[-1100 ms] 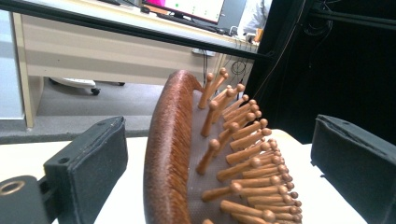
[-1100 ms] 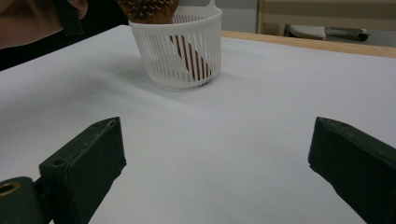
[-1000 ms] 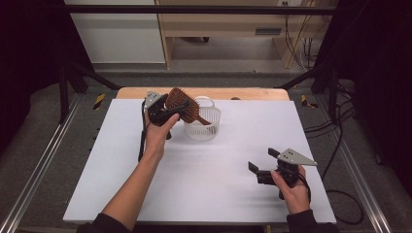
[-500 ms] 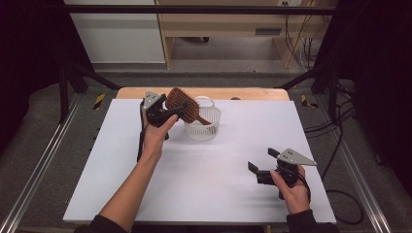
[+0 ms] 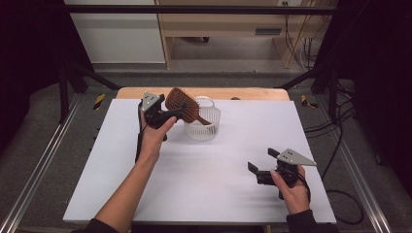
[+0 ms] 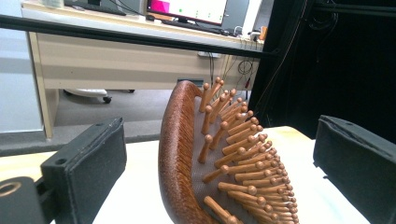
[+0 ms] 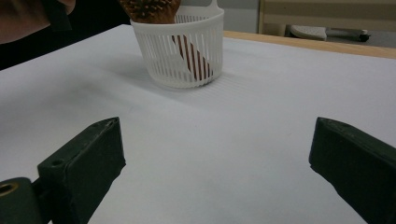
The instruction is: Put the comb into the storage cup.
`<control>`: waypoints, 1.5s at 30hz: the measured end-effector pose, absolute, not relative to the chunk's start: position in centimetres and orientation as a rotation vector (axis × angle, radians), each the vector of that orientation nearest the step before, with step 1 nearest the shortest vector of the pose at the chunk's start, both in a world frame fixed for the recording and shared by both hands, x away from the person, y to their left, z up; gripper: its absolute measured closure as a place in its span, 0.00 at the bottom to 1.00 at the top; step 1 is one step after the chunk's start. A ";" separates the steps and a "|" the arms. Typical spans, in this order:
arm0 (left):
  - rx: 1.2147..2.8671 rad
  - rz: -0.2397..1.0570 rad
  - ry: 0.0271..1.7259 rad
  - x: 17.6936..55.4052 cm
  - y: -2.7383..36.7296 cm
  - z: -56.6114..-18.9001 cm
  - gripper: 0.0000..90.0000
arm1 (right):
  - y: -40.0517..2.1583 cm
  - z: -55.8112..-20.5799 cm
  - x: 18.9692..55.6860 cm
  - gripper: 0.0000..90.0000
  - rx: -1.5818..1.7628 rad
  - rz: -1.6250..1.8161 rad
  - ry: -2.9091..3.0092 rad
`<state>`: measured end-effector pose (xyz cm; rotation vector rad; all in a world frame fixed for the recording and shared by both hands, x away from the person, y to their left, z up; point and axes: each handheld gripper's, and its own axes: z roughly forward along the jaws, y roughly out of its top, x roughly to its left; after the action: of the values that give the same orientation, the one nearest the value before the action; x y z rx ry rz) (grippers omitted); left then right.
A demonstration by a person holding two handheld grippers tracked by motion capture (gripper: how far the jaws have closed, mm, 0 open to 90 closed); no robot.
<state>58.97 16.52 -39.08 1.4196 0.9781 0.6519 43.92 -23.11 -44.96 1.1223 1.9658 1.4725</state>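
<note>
A brown wooden paddle hairbrush stands handle-down in a small white slotted basket at the back of the white table top. Its head leans out to the left over the rim. My left gripper is open around that head. In the left gripper view the bristled head rises between the two spread jaws and touches neither. My right gripper rests open near the front right, nothing between its jaws. Its view looks across the table at the basket, with the brush handle inside.
A wooden table edge runs behind the white top. Metal frame rails flank both sides, with cables on the floor at the right. A desk with a monitor stands beyond the table.
</note>
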 end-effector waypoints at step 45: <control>1.423 0.728 0.884 56.3 18.4 -37.3 0.01 | -23.1 -45.0 43.9 0.04 1.123 1.466 1.965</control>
<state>56.28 18.37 -37.32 1.4231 0.8839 0.7279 43.94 -23.11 -44.99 1.1230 1.9649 1.4655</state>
